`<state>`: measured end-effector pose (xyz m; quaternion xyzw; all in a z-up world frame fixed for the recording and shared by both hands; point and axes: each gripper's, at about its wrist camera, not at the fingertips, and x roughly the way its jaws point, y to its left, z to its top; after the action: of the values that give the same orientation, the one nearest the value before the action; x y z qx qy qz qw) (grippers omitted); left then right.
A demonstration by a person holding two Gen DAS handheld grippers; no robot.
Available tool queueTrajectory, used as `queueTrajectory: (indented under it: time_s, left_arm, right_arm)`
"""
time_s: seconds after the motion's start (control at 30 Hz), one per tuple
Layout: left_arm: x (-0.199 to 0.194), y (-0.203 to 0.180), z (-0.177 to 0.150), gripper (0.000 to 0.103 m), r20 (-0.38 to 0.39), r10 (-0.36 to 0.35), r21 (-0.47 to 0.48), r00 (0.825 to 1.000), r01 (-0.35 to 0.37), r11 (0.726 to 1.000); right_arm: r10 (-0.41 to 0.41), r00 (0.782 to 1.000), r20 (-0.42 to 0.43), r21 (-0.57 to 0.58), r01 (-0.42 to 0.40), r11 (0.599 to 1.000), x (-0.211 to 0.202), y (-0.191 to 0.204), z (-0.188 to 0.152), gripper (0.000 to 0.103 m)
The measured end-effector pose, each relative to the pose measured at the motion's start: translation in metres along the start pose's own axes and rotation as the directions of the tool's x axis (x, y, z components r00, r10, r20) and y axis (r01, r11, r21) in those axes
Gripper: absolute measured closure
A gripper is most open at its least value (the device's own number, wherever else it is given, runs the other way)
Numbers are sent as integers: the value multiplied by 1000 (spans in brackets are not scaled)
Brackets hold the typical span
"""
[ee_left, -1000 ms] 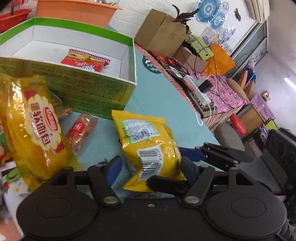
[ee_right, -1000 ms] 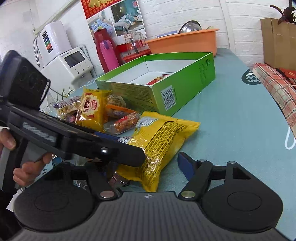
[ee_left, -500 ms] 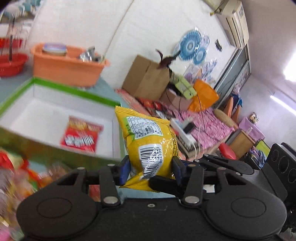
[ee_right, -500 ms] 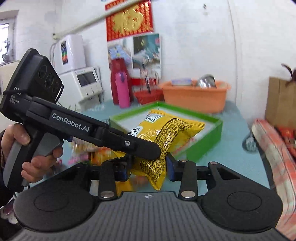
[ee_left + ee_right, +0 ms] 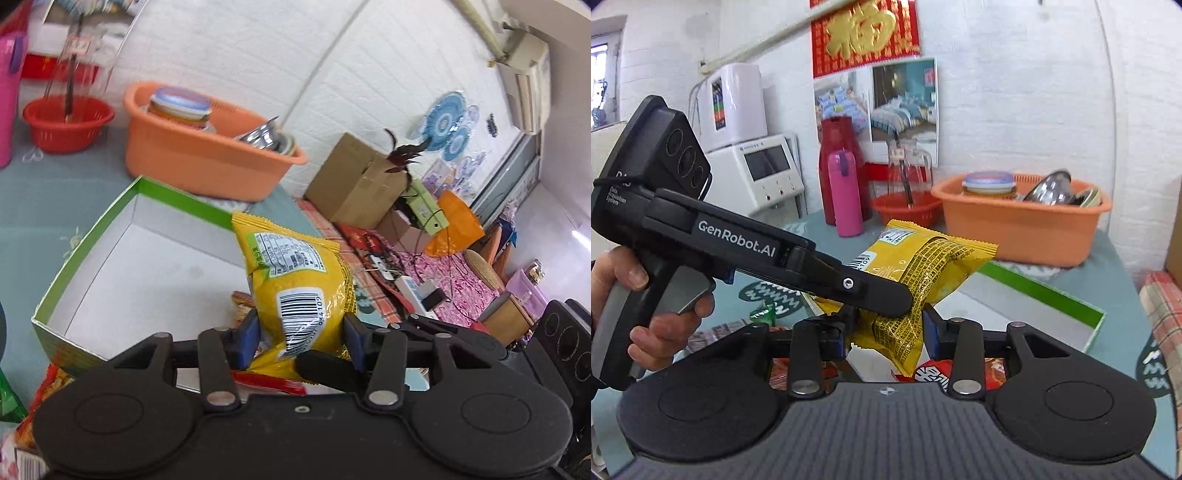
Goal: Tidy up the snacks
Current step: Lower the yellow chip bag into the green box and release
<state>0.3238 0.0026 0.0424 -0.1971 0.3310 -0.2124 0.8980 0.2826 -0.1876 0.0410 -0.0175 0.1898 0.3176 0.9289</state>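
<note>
Both my claws, the left gripper and the right gripper, pinch one yellow snack bag above the green box. If one lets go late (they share it), the bag could rip or miss the box.

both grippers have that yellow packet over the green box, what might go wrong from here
1. The left gripper and right gripper both pinch the lower end of the yellow snack packet; if one lets go late, the wrapper could twist or tear.
2. A red packet already lies in the green box under it, so the yellow one may land on top and sit crooked.
3. The left gripper's fingers cross just in front of the right's, so they could knock together.
</note>
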Motion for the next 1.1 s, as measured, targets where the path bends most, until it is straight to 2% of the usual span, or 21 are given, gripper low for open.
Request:
queueTrajectory:
  time_s: [0.23,0.3,0.37,0.4,0.43,0.47,0.53,0.67,0.73,0.83,1.0,1.1]
  left_arm:
    - [25,37,4,29,-64,54,-68,997,-58,996]
    - [27,38,5,28,-65,79,-46,995,-82,996]
    - [28,36,5,5,-66,94,-25,993,-96,995]
    - [26,34,5,0,-59,93,-13,994,-94,995]
    - [22,31,5,0,-43,99,-4,994,-99,995]
    - [17,27,4,0,-27,114,-1,993,-114,994]
    - [4,19,3,0,13,132,-2,991,-132,991]
    - [-32,0,0,0,46,120,3,992,-120,993]
    - [-56,-13,-6,0,60,129,3,990,-129,992]
    - [-95,-31,-20,0,113,103,19,988,-106,994]
    - [-144,-50,-59,0,158,130,77,979,-144,987]
    - [-161,-47,-89,0,149,137,59,979,-147,987]
  right_arm:
    - [16,995,-98,69,-9,998,48,-14,-9,38]
    - [15,993,-120,73,-7,997,57,-15,-11,38]
    - [11,989,-146,76,0,997,65,-16,-12,35]
    - [7,987,-158,78,5,997,68,-16,-12,28]
    - [1,986,-167,74,12,997,69,-16,-12,10]
    - [-15,986,-166,70,27,997,68,-16,-12,2]
    - [-50,990,-128,61,58,996,56,-14,-9,0]
    - [-89,995,-52,32,91,995,18,-1,1,0]
    - [-123,992,-11,4,123,992,-8,11,4,0]
    - [-164,986,42,-18,165,986,-48,32,3,0]
    - [-142,984,104,-47,147,988,-103,65,-19,0]
    - [-122,986,112,-47,128,991,-122,82,-36,0]
